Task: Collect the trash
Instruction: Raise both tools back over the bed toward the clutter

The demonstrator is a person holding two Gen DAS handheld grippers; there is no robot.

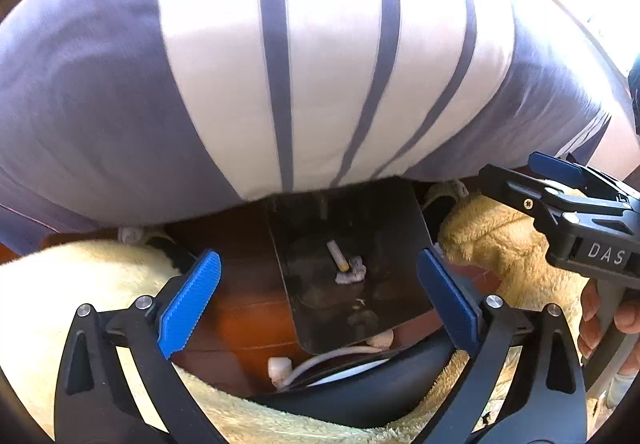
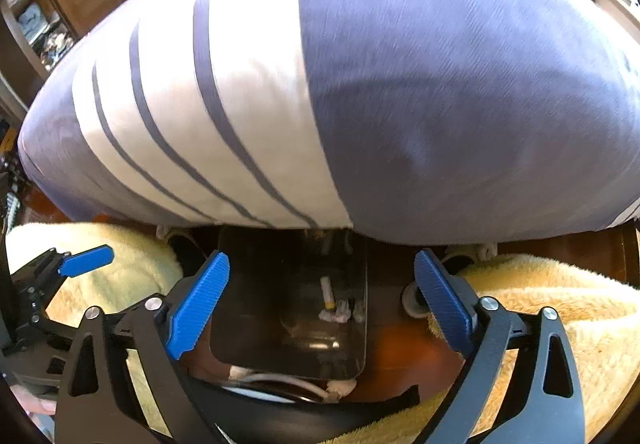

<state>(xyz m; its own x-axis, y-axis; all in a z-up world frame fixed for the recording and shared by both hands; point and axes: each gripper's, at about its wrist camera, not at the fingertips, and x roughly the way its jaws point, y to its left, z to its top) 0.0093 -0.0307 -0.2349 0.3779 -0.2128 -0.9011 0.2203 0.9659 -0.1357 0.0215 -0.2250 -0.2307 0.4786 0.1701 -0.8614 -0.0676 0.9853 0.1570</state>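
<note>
Dark tray (image 2: pixel 248 324) at 6 o'clock w/ cigarette butt (image 2: pixel 327 294) & paper scraps (image 2: pixel 340 314), striped pillow (image 2: pixel 320 84) at 12; left gripper (image 1: pixel 318 302) & right gripper (image 2: pixel 320 304) both wide, nothing held.

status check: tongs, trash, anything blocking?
Left tongs and right tongs open, empty. Cigarette butt in dark tray. Striped pillow overhangs tray.

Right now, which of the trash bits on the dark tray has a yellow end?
The white stick, lying apart at the top of the cluster on the dark tray; its lower tip is yellow. The crumpled wad beside that tip is all pale, with no yellow.
</note>
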